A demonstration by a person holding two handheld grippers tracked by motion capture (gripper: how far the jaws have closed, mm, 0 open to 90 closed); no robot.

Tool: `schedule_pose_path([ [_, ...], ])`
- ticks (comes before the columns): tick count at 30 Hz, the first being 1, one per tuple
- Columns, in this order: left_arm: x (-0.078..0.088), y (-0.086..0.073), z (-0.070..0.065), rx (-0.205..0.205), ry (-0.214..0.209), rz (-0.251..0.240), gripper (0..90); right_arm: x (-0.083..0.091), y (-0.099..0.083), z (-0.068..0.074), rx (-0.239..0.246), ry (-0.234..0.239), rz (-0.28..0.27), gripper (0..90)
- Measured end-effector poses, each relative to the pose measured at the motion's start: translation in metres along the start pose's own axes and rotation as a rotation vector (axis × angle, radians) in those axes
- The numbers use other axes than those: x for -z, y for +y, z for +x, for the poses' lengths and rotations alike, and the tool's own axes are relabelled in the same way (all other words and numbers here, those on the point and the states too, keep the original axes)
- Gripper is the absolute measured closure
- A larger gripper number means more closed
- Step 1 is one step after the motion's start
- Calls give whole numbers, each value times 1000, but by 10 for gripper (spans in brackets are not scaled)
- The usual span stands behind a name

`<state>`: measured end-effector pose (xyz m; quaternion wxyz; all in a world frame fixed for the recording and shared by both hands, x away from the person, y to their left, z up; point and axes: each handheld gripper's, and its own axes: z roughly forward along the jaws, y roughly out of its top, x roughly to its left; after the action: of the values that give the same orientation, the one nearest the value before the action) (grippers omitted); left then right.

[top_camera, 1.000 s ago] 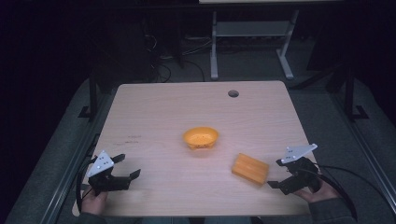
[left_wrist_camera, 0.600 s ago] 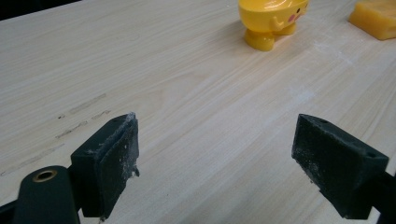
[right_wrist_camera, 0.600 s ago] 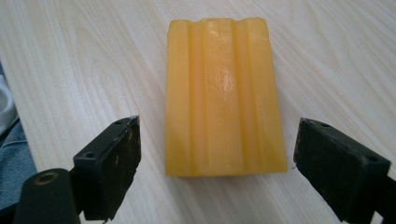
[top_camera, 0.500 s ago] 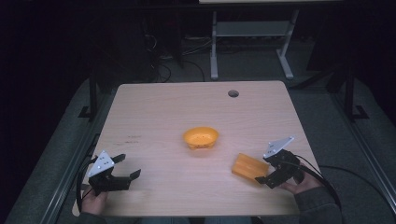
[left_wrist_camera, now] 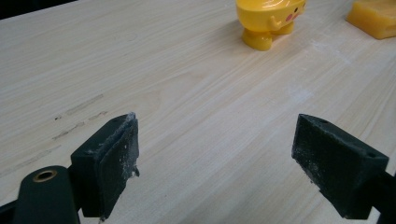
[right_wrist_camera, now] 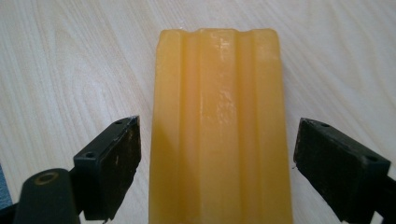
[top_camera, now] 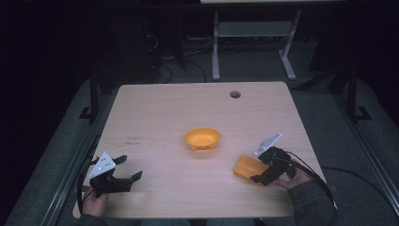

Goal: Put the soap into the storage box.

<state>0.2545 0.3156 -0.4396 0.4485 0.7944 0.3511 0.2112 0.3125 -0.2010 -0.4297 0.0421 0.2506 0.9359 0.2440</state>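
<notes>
A pale wooden table point(top_camera: 155, 117) is seen from above in a dark room, with a person's two hands entering from the near edge, each holding a black two-jaw gripper.

The right gripper point(top_camera: 261, 172) sits at the near right of the table, jaws spread wide and holding nothing. A yellow-orange ridged rectangular block point(top_camera: 248, 167), possibly soap or wax, lies flat on the wood directly ahead of it. In the right gripper view, the block point(right_wrist_camera: 219, 126) runs lengthwise straight away from the camera, its near end already between the two jaws, with a small gap on each side. The jaws therefore face its long sides, across the narrow width. A squeeze here looks like all a grasp would need.

The left gripper point(top_camera: 123, 169) rests at the near left, well apart from the block, jaws also spread and empty.

A small orange plastic bowl point(top_camera: 202, 139) stands at the table's middle. From above it looks plain. The left gripper view shows it point(left_wrist_camera: 269, 18) side-on, revealing stubby feet and a cartoon face with pink cheeks.
</notes>
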Motion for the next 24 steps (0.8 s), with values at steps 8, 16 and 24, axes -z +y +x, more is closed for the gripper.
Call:
schedule_pose_path([
  [8, 0, 0, 0, 1, 0, -2, 143, -13, 6, -2, 10, 8, 41, 144],
  [16, 0, 0, 0, 0, -1, 1, 143, -28, 15, 1, 42, 5, 98, 156],
  [24, 1, 0, 1, 6, -1, -8, 143, -32, 17, 2, 60, -10, 125, 186],
])
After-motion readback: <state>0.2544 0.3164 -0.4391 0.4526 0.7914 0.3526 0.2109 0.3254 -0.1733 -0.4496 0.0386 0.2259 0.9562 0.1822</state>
